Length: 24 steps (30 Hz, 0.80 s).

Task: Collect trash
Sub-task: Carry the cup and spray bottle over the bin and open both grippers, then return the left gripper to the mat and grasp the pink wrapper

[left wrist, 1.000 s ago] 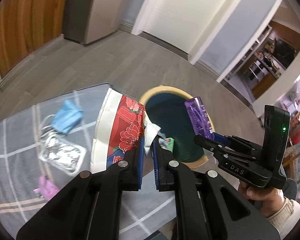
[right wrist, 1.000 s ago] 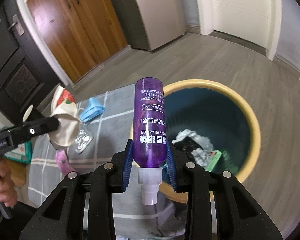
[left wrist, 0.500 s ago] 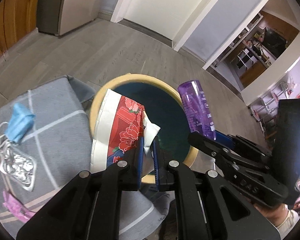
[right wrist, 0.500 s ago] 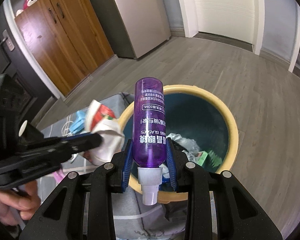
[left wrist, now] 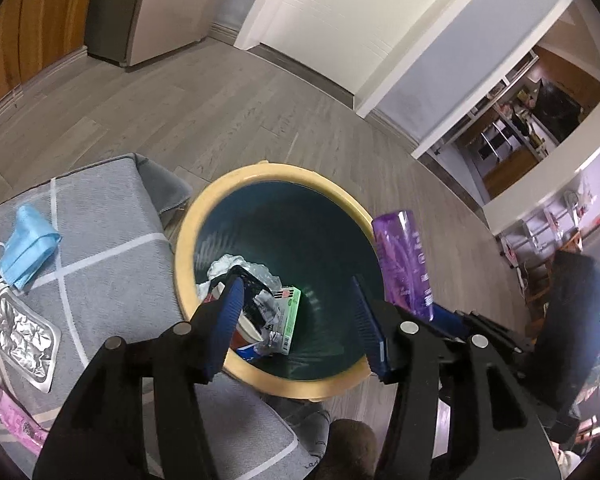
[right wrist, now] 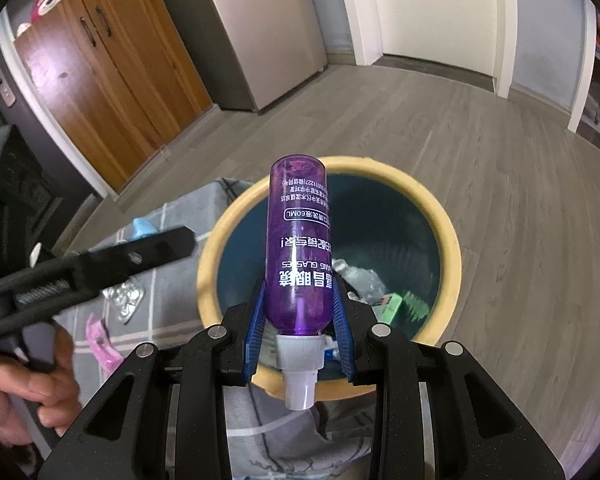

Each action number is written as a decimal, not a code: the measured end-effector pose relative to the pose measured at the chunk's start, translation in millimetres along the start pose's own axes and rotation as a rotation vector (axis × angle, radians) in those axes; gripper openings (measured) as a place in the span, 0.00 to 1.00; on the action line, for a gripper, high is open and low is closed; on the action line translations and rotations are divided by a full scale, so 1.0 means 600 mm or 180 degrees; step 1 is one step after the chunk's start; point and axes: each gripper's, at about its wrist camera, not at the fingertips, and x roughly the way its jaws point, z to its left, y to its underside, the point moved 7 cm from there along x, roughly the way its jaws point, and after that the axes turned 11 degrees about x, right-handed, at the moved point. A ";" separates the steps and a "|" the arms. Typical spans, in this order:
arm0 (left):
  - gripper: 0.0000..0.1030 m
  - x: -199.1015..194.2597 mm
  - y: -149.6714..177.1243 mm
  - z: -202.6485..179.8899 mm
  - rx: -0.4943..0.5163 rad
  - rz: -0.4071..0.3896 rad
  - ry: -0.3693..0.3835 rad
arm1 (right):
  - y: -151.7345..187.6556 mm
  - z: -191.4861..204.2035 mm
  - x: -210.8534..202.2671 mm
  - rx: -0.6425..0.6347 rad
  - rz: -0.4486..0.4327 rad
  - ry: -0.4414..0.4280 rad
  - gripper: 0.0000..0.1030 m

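Observation:
Over the yellow-rimmed bin [left wrist: 188,240], my left gripper [left wrist: 296,312] has its jaws opening, and nothing is between its blue pads. The red flowered packet [left wrist: 242,326] lies inside the bin on crumpled white paper, beside a green box [left wrist: 290,316]. My right gripper [right wrist: 300,312] is shut on a purple spray bottle [right wrist: 298,248], nozzle toward the camera, above the near rim of the bin [right wrist: 448,240]. The same bottle [left wrist: 404,264] shows at the bin's right edge in the left wrist view. A finger [right wrist: 156,248] of the left gripper reaches in from the left, with a hand on its handle.
A grey checked cloth [left wrist: 112,240] covers the table left of the bin. On it lie a blue face mask [left wrist: 28,248], a foil tray [left wrist: 20,336] and a pink wrapper [left wrist: 16,420]. Grey wood floor surrounds the bin, and a wooden wardrobe [right wrist: 100,80] stands behind.
My left gripper moved over the bin and opened, and the red flowered packet dropped from it into the bin. The right gripper, with the bottle, came closer over the bin's rim.

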 end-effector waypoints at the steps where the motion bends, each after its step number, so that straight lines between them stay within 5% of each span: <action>1: 0.53 -0.003 0.000 0.002 -0.0001 -0.0001 -0.0011 | 0.002 -0.001 0.006 0.0009 0.0031 0.0007 0.32; 14: 0.61 -0.054 0.047 0.055 0.0128 0.0136 -0.0401 | 0.004 -0.007 0.087 0.0062 0.0284 0.0172 0.33; 24: 0.65 -0.100 0.084 0.106 0.0104 0.0174 -0.0603 | -0.013 -0.007 0.080 0.0201 0.0100 0.0204 0.43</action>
